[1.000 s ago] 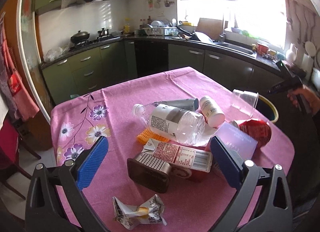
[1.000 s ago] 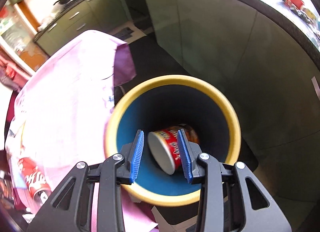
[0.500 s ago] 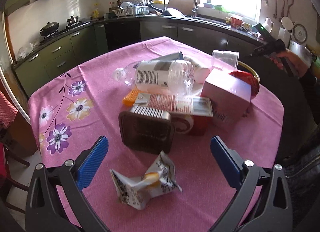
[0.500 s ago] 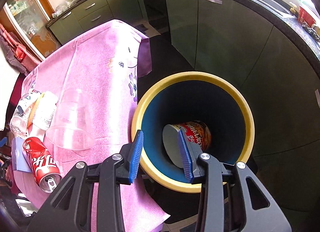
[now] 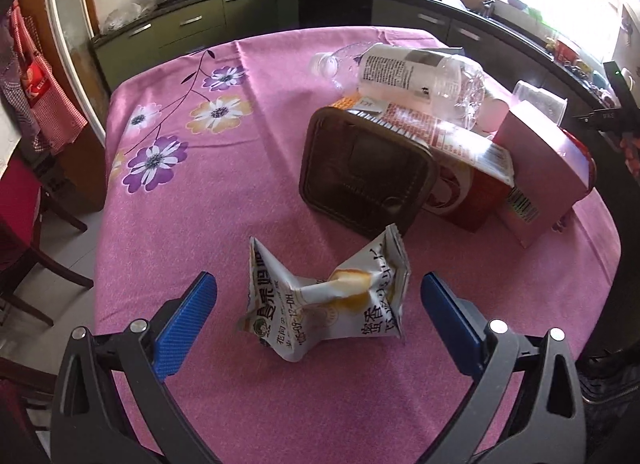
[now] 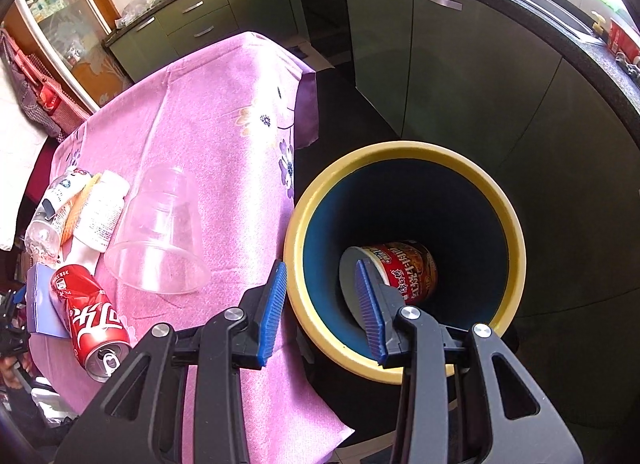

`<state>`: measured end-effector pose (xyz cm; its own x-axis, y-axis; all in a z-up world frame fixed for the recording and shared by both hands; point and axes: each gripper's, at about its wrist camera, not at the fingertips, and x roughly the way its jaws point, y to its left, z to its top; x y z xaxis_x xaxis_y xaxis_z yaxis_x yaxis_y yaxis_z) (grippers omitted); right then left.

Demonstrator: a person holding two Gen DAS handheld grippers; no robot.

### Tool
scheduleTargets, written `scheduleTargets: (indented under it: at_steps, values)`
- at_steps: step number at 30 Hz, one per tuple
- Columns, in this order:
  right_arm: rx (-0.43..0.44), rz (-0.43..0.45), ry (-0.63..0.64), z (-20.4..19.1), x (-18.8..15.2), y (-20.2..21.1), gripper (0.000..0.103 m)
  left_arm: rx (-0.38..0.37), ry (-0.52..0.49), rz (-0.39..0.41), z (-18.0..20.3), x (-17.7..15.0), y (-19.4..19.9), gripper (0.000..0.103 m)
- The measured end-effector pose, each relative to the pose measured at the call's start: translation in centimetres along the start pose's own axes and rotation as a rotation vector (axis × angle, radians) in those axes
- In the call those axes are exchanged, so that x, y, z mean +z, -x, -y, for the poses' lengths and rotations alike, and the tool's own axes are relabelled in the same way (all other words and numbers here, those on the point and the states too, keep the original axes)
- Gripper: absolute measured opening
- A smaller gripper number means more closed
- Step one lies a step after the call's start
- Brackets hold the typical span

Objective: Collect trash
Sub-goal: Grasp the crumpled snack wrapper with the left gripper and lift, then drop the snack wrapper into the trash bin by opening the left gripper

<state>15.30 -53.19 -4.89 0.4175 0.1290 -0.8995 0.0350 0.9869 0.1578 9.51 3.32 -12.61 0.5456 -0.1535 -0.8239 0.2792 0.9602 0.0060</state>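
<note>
Left gripper (image 5: 318, 304): ribbed blue pads spread wide, empty, flanking one crumpled foil snack wrapper (image 5: 326, 298) near the table's (image 5: 224, 200) front edge. Right gripper (image 6: 322, 306): pads parted, holding nothing, over the round yellow-rimmed bin (image 6: 404, 252) beside the table edge; one red noodle cup (image 6: 404, 268) lies inside.

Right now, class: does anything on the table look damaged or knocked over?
Yes. The snack wrapper is crumpled, and the clear cup and red can lie on their sides.
</note>
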Motion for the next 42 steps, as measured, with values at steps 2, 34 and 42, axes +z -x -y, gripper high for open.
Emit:
scheduleTargets:
  at_steps: [2, 34, 42]
  values:
    - [0.003, -0.001, 0.004, -0.1, -0.1, -0.3, 0.036, 0.01, 0.011, 0.001, 0.1, 0.0, -0.1, 0.097]
    - [0.028, 0.098, -0.061, 4.6, -2.6, 2.0, 0.036, -0.312, -0.346, 0.207, 15.1, 13.5, 8.9, 0.063]
    - [-0.011, 0.158, -0.146, 9.9, -6.3, 5.6, 0.036, -0.516, -0.558, 0.123, 30.4, 21.1, 3.1, 0.063]
